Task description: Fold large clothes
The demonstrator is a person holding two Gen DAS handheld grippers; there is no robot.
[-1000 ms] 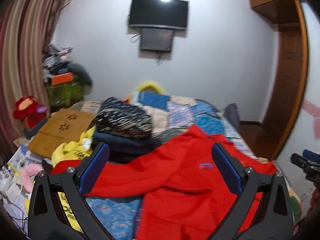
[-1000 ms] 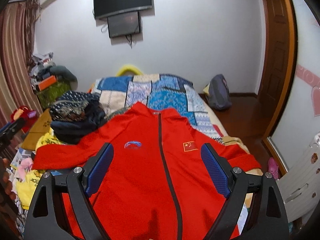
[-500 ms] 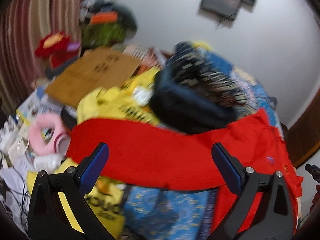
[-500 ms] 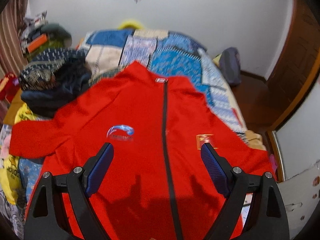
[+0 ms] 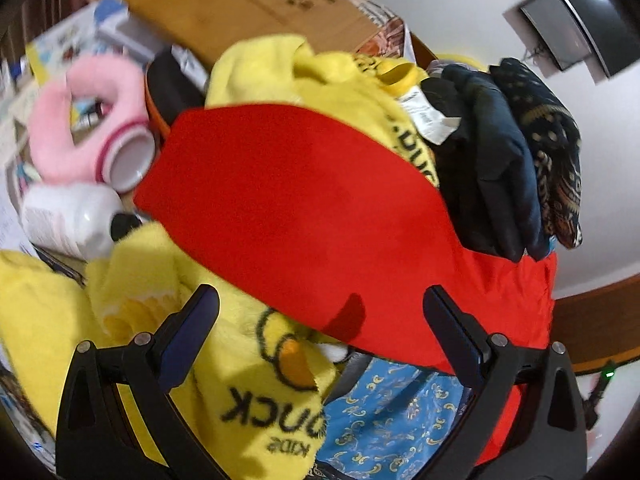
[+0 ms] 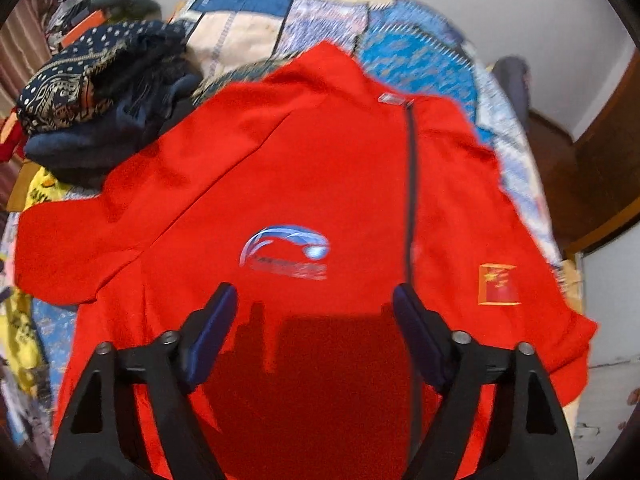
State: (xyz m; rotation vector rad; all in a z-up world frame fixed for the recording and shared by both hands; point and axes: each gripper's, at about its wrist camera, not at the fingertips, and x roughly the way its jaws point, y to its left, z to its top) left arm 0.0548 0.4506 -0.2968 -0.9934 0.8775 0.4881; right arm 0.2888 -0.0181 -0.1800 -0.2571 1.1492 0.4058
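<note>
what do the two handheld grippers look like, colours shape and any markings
The left gripper and right gripper look alike: matte black angular frames that branch into two arms, with triangular cut-outs near the base and round silver bolt heads at the joints. The jaws carry flat dark blue pads. No cables, lettering or sleeves show in either view.

Red zip-front jacket [image 6: 320, 184]: blue-white chest logo, flag patch, dark zipper closed. Laid flat, front up, across the bed [image 6: 420, 36]; one sleeve [image 5: 288, 208] extended toward the bed's cluttered side edge.
</note>
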